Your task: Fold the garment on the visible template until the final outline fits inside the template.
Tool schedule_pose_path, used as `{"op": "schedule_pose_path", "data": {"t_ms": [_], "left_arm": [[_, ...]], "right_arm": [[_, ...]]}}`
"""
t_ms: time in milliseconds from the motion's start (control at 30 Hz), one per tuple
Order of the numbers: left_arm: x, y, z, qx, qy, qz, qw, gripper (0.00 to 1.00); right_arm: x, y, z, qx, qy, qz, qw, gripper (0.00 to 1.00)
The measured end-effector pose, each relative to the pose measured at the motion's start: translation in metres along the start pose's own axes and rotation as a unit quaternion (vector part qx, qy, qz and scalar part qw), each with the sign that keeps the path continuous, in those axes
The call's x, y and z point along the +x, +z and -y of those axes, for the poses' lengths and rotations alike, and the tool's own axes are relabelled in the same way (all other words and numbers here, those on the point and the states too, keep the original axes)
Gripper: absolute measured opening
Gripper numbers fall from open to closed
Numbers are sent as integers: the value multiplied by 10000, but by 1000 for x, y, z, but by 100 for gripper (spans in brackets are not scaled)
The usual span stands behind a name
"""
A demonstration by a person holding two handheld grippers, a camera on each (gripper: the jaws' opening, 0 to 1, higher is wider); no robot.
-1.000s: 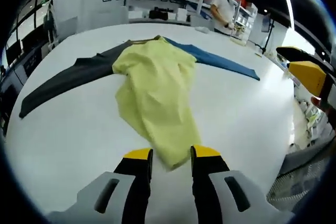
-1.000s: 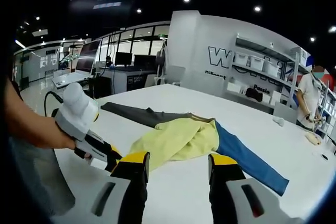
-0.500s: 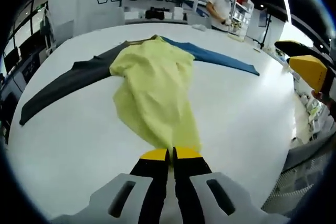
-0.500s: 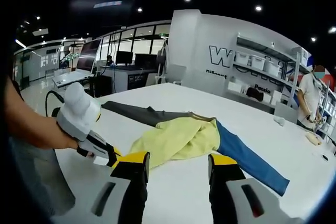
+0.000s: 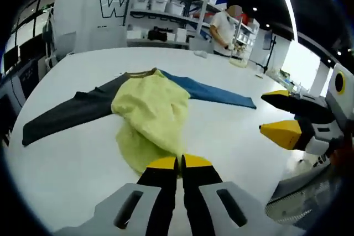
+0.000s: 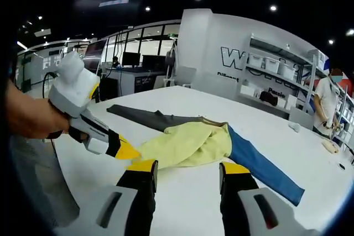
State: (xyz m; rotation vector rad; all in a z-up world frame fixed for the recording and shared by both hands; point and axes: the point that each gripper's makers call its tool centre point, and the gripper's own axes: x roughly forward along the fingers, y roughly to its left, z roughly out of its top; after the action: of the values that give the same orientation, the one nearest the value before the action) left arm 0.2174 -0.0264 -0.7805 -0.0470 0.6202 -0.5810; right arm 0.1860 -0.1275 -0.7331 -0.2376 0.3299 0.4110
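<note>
A long-sleeved garment with a yellow body, a dark grey sleeve and a blue sleeve lies on the white table. My left gripper is shut on the yellow hem, which is raised off the table and bunched back over the body. In the right gripper view, the left gripper pinches the hem at the left end of the yellow body, beside the blue sleeve and grey sleeve. My right gripper is open and holds nothing; it hangs at the table's right side.
The table's near edge runs close under the right gripper. Shelves with white bins stand beyond the far edge, where a person works at a bench. Desks with monitors stand at the far left.
The left gripper went from open around the hem to shut on it, then lifted the hem and carried it toward the collar, bunching the yellow body. The right gripper stayed open.
</note>
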Motion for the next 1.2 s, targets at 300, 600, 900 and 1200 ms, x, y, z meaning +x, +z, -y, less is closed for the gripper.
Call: {"op": "schedule_pose_path", "data": {"t_ms": [300,600,900,1200], "left_arm": [[-6,82,-19,37,36,687,9976,0],[2,137,-51,156,202,1005,9946,0],[22,149,-104,177,557,915,9941,0],[40,138,-157,53,877,779,9931,0]], "right_arm": [[-1,-2,2,21,-40,-32,10000,44],[-1,-5,5,49,-91,-102,9999,44],[1,-9,1,41,-85,-211,9997,44],[9,-5,-11,-156,78,-315,9994,44]]}}
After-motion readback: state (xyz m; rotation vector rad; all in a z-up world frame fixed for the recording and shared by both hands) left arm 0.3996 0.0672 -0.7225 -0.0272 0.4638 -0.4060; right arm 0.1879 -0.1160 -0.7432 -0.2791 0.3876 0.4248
